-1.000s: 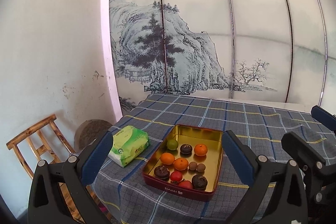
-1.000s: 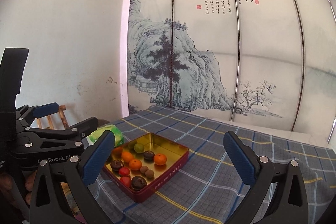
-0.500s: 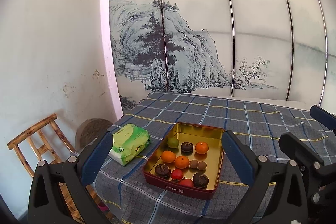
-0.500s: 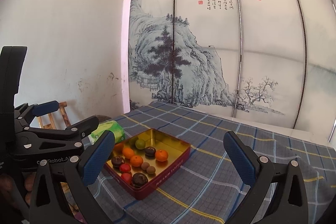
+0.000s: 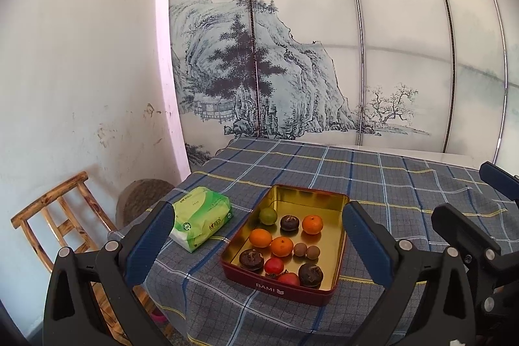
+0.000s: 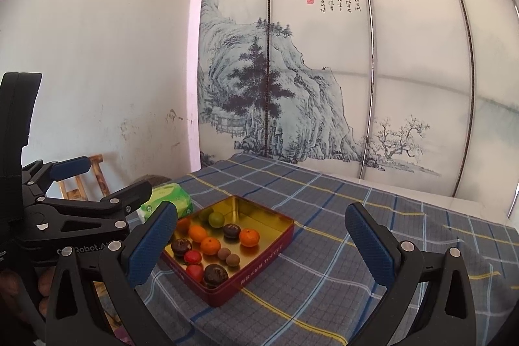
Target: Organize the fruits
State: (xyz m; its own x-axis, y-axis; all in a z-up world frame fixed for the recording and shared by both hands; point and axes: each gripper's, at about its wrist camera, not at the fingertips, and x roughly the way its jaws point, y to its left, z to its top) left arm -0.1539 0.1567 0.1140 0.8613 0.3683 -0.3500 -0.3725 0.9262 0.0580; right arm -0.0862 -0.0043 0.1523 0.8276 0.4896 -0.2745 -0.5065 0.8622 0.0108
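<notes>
Fruits (image 5: 281, 246) loose in red tin (image 5: 281, 290) on checked cloth; left gripper (image 5: 256, 244) and right gripper (image 6: 261, 245) spread wide, empty, short of tin. Risk: round fruit rolling from pinch.

This looks like a room in a home: a table under a blue checked cloth (image 5: 373, 180) stands before a folding screen painted with an ink landscape (image 5: 292, 54), beside a scuffed white plaster wall (image 5: 81, 70) and a rough wooden chair (image 5: 61, 216).

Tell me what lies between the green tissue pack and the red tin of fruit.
Nothing but bare blue plaid tablecloth separates the green tissue pack from the red tin; the left wrist view shows it best.
</notes>
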